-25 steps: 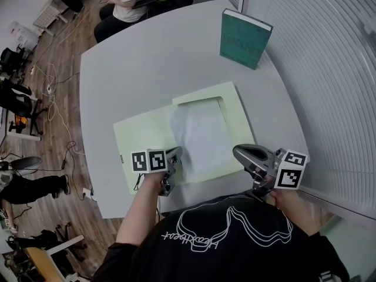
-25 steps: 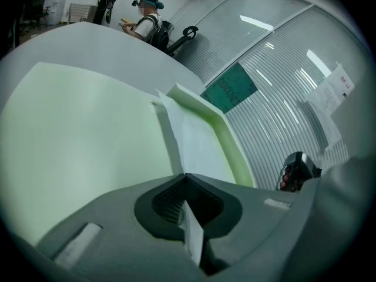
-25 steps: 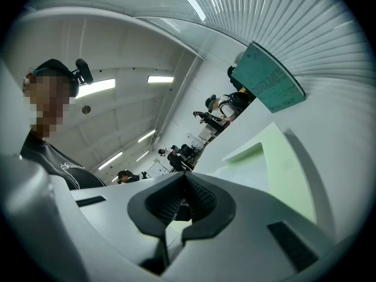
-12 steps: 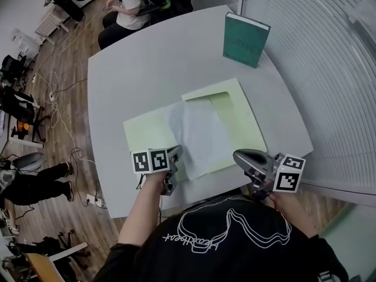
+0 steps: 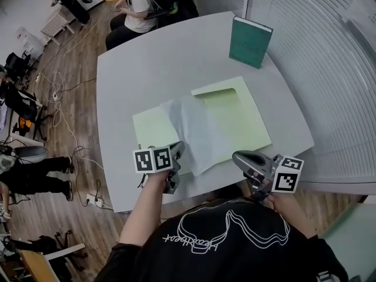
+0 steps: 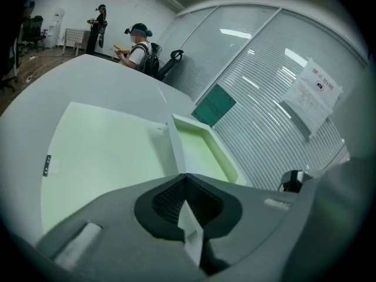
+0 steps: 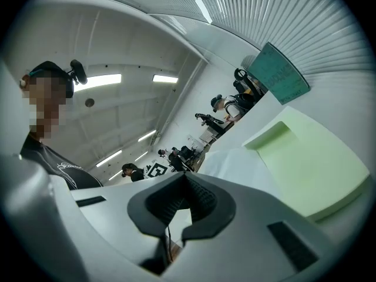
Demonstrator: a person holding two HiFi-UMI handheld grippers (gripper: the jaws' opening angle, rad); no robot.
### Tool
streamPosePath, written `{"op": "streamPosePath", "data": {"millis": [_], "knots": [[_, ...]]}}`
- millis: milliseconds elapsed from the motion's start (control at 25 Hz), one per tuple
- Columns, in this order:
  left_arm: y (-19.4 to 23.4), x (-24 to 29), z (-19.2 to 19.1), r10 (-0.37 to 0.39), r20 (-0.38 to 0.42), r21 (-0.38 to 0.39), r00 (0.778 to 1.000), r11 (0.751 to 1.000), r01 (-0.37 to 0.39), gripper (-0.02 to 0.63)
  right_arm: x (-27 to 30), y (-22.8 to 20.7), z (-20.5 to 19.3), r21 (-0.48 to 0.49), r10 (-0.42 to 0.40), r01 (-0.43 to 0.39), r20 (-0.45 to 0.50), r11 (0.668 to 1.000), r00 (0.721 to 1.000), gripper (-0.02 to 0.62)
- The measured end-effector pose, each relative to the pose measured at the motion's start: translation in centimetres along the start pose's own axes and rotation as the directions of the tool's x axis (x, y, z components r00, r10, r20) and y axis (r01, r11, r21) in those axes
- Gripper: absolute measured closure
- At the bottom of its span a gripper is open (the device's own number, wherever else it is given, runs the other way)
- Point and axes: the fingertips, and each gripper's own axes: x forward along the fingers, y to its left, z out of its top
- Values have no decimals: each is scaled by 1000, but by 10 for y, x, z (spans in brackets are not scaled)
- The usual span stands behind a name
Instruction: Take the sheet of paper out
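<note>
A pale green folder (image 5: 238, 115) lies open on the grey table (image 5: 153, 63). The white sheet of paper (image 5: 191, 128) lies slanted across its fold, mostly out of the pocket (image 5: 222, 96). My left gripper (image 5: 175, 152) is shut on the sheet's near corner, and in the left gripper view the paper (image 6: 189, 225) stands edge-on between the closed pads above the folder (image 6: 106, 157). Off the table's near right edge, my right gripper (image 5: 239, 157) is shut and holds nothing. The right gripper view looks past the right gripper (image 7: 187, 182) at the sheet (image 7: 235, 163) and folder (image 7: 305, 163).
A teal book (image 5: 249, 42) stands upright at the table's far right, by the blinds (image 5: 329, 69). A person (image 5: 141, 2) sits at the far end. Chairs, cables and another person's legs (image 5: 35, 175) are on the wooden floor at the left.
The sheet has slid left and toward me, further out of the folder's pocket, with my left gripper lifting its corner. My right gripper has drifted back past the table edge.
</note>
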Motion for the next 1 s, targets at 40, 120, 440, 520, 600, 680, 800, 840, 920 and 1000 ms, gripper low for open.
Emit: {"op": "streamPosePath", "data": {"millis": [40,120,440,520,600,680,800,840,920,1000], "knots": [[0,-5,0,1,8,9,1000,1000,-1,594,2,5,-3,-5,1,-1,1,1000,1000,586],[1,-15,0,1,23,25,1000,1000,-2,594,4,14,-8,-16,1,-1,1,1000,1000,586],[-7,-51,2,-23,94,73,995,997,16,594,3,40,-16,-69,-26,26,4,997,1000,586],[-11,-63,1,-32,115,90,993,996,21,594,3,48,-18,-84,-31,32,9,996,999,586],[-17,-75,1,-43,137,109,990,994,28,594,4,57,-18,-100,-32,33,11,994,999,586],[-23,-87,1,-54,158,128,986,991,34,594,5,66,-19,-120,-31,32,10,992,999,586],[-33,-107,-1,-75,190,159,979,986,45,594,8,79,-24,-144,-28,29,4,989,1000,586],[-36,-115,-2,-84,201,170,976,984,50,594,9,83,-26,-150,-28,28,3,988,1000,586],[-42,-130,-4,-102,219,190,970,980,60,594,12,91,-30,-160,-25,26,7,987,1000,586],[-47,-143,-9,-124,235,206,964,976,75,594,14,99,-35,-165,-22,23,11,986,1000,586]]}}
